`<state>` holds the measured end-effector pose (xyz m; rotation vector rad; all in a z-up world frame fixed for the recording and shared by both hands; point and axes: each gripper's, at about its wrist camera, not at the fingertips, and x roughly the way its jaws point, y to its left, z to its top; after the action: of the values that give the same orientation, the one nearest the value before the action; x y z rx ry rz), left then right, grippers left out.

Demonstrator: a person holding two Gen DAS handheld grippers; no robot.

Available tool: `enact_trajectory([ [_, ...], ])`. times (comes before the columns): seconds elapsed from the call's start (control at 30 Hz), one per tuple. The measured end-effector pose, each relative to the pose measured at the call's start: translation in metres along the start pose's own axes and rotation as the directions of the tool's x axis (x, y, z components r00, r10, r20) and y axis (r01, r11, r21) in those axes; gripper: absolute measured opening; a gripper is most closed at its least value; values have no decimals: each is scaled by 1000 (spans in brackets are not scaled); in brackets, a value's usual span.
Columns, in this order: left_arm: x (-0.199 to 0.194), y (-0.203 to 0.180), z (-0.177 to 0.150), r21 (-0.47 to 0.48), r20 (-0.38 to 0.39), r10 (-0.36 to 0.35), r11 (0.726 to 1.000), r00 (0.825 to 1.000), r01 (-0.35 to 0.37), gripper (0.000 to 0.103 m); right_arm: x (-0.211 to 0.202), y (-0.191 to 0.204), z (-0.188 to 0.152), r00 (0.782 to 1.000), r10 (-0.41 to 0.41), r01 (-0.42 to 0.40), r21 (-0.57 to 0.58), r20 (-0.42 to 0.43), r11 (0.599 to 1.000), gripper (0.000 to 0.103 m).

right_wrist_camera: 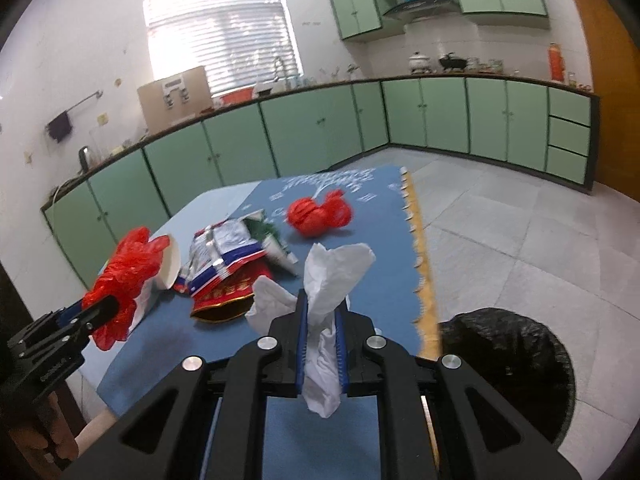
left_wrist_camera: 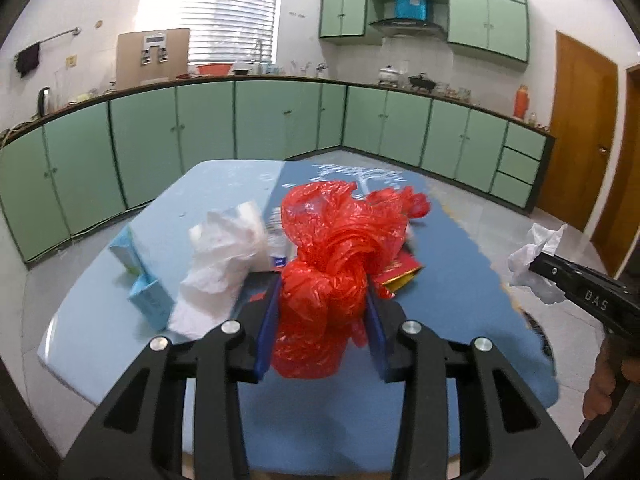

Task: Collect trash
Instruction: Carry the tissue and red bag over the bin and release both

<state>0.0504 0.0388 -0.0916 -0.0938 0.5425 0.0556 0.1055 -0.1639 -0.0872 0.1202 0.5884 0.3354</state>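
Right now the left gripper (left_wrist_camera: 322,308) has its blue pads pressed against both sides of a crumpled red plastic bag (left_wrist_camera: 332,264), held above the round blue-topped table (left_wrist_camera: 100,320); the bag's long axis runs forward along the fingers, one end bunched between the pads and the looser end pointing away toward the kitchen cabinets. The right gripper (right_wrist_camera: 322,332) has its fingers nearly together, clamped on a crumpled white paper tissue (right_wrist_camera: 326,280), whose long axis also lies along the fingers, the flared end pointing up and forward, a tail hanging below the pads. Two red plastic bags are in sight: the held one and a second, knotted red bag (right_wrist_camera: 320,216) lying farther out on the dark blue tablecloth (right_wrist_camera: 380,280). Between them lie one torn silver-and-blue snack wrapper (right_wrist_camera: 224,252) and one red-and-gold packet (right_wrist_camera: 228,300). One pale blue carton (left_wrist_camera: 140,276) and one white plastic bag (left_wrist_camera: 224,264) sit on the left part of the table. One bin lined with a black bag (right_wrist_camera: 508,360) stands on the floor just beside the table's edge.
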Motion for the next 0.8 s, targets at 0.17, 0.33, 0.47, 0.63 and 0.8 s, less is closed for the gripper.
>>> enact_trajectory([
  [0.17,7,-24,9,22,3,-84,996,996,84,37,-17,-24,3,998,-64,63,31,29,997,12],
  [0.33,22,-68,19,57,-1,-193,980,981,193,37,-35,-52,2,988,-147,144,65,54,987,12],
  [0.47,35,-106,22,83,-20,-288,954,958,288,37,-48,-80,1,974,-216,208,104,64,972,12],
  [0.63,58,-167,19,123,-70,-397,907,915,403,37,-60,-125,-7,954,-297,285,177,47,942,12],
  [0.8,82,-211,14,156,-109,-444,876,889,457,37,-62,-157,-20,932,-363,352,216,15,911,12],
])
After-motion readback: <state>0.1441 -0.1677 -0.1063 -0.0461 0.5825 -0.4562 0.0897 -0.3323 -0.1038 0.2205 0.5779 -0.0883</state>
